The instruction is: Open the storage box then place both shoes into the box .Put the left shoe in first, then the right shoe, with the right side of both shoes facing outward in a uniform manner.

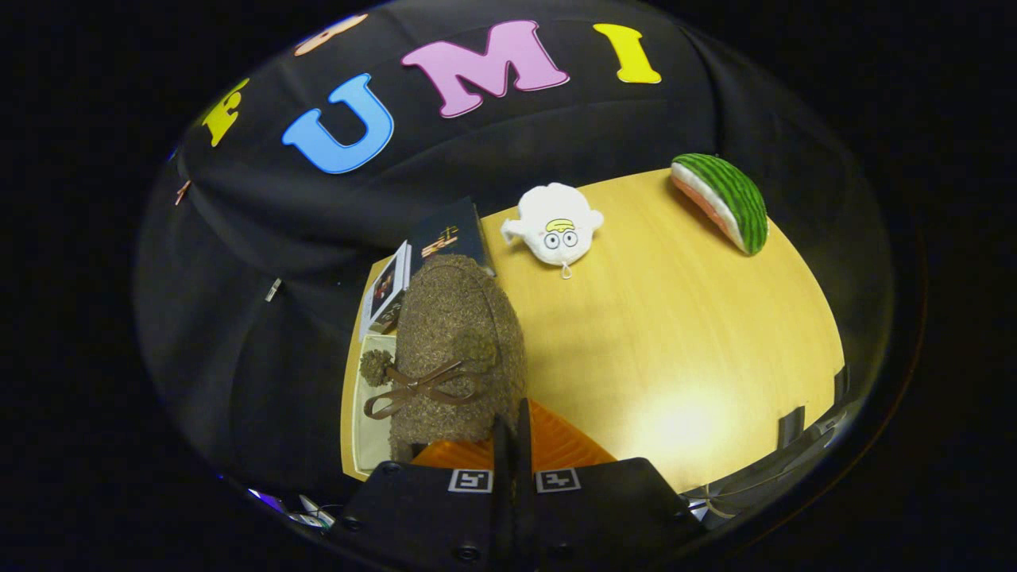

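Yellow wood tabletop point(675, 334) is being viewed from above, backed by black cloth. The gripper point(513, 445) is being held closed, its two fingers pressed nearly together on what appears to be the heel edge of a brown fuzzy shoe point(457, 349), which is being carried toe-forward just ahead of them. A brown bow point(421, 385) and pom-poms are seen on its upper. Beneath the shoe, an orange ribbed surface point(556, 445) is showing, possibly the storage box or its lid; this cannot be told for certain. A pale tray point(367, 429) and two books point(425, 254) are lying near the table's far-left corner.

The pinch looks thin, so the shoe is at risk of swinging or slipping out while being moved. Its outward side could also be misjudged. A white plush toy point(556, 224) and a watermelon slice toy point(723, 200) are lying well apart, beyond.
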{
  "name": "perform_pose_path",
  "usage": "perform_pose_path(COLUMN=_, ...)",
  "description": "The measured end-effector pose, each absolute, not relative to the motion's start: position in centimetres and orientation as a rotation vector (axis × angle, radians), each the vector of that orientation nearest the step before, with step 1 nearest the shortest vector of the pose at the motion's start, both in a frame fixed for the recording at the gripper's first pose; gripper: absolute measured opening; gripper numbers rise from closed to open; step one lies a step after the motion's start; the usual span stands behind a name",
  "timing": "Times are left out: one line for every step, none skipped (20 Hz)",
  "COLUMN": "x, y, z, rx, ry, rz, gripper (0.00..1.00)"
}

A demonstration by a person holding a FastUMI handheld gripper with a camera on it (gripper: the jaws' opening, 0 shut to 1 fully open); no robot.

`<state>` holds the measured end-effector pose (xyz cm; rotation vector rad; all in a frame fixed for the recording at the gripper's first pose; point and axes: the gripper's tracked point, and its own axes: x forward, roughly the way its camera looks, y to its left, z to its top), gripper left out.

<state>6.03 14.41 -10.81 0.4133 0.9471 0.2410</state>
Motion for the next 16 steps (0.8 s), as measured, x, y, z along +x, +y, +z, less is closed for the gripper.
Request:
perform_pose_path(x=6.1, y=16.0, z=-10.8, rx=0.412, ry=0.950, rz=0.255, gripper=0.05)
perform_pose_path(x=6.2, y=17.5, z=-10.8, rx=0.408, ry=0.949, rz=0.267, gripper=0.05)
perform_pose_path(x=6.4, y=18.7, z=-11.0, rx=0.399, ry=0.945, rz=0.273, gripper=0.05)
perform_pose_path(x=6.7, y=19.6, z=-11.2, rx=0.388, ry=0.935, rz=0.269, gripper=0.05)
perform_pose_path(x=7.1, y=20.2, z=-11.6, rx=0.375, ry=0.926, rz=0.257, gripper=0.05)
perform_pose_path(x=7.3, y=20.6, z=-12.2, rx=0.364, ry=0.920, rz=0.243, gripper=0.05)
perform_pose_path(x=7.3, y=21.0, z=-12.8, rx=0.356, ry=0.924, rz=0.230, gripper=0.05)
perform_pose_path(x=7.2, y=21.6, z=-13.3, rx=0.346, ry=0.929, rz=0.228, gripper=0.05)
perform_pose_path(x=7.2, y=22.1, z=-13.7, rx=0.333, ry=0.928, rz=0.230, gripper=0.05)
perform_pose_path(x=7.2, y=22.3, z=-14.2, rx=0.316, ry=0.930, rz=0.229, gripper=0.05)
perform_pose_path(x=7.1, y=22.4, z=-14.8, rx=0.298, ry=0.936, rz=0.222, gripper=0.05)
perform_pose_path(x=7.0, y=22.6, z=-15.4, rx=0.283, ry=0.939, rz=0.217, gripper=0.05)
perform_pose_path(x=7.0, y=22.6, z=-15.9, rx=0.272, ry=0.943, rz=0.212, gripper=0.05)
perform_pose_path(x=6.8, y=22.7, z=-16.5, rx=0.262, ry=0.953, rz=0.205, gripper=0.06)
perform_pose_path(x=6.5, y=22.8, z=-17.0, rx=0.259, ry=0.966, rz=0.200, gripper=0.06)
perform_pose_path(x=6.2, y=23.1, z=-17.4, rx=0.258, ry=0.980, rz=0.202, gripper=0.06)
